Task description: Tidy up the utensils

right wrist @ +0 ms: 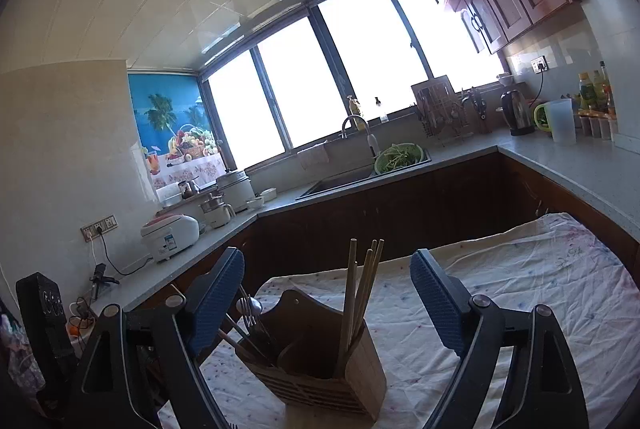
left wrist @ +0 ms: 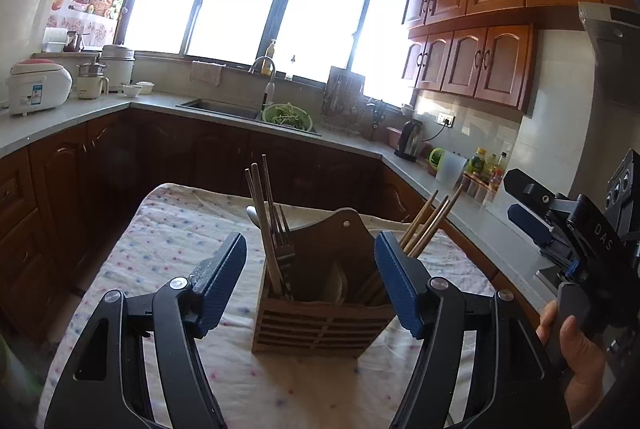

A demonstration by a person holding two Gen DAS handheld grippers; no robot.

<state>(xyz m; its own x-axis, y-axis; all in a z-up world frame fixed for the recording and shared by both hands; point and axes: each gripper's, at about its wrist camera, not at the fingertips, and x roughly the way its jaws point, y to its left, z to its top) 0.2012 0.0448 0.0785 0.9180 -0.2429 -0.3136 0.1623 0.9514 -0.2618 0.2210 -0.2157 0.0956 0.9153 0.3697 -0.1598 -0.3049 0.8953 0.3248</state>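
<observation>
A wooden utensil holder [left wrist: 320, 321] stands on the table with the dotted white cloth [left wrist: 168, 229]. Its left compartment holds chopsticks and forks [left wrist: 276, 229]; its right one holds several wooden chopsticks [left wrist: 428, 225]. My left gripper [left wrist: 310, 269] is open and empty, with a finger on each side of the holder, above it. My right gripper [right wrist: 328, 305] is open and empty over the holder [right wrist: 320, 369], whose chopsticks [right wrist: 362, 293] stand between its fingers. It also shows at the right of the left wrist view [left wrist: 532, 213], held in a hand.
Kitchen counters [left wrist: 80, 113] wrap around the table on three sides, with a rice cooker [left wrist: 38, 87], a sink with a green colander [left wrist: 286, 117], a kettle [left wrist: 410, 141] and bottles [left wrist: 486, 165]. Wall cupboards [left wrist: 480, 29] hang at the right.
</observation>
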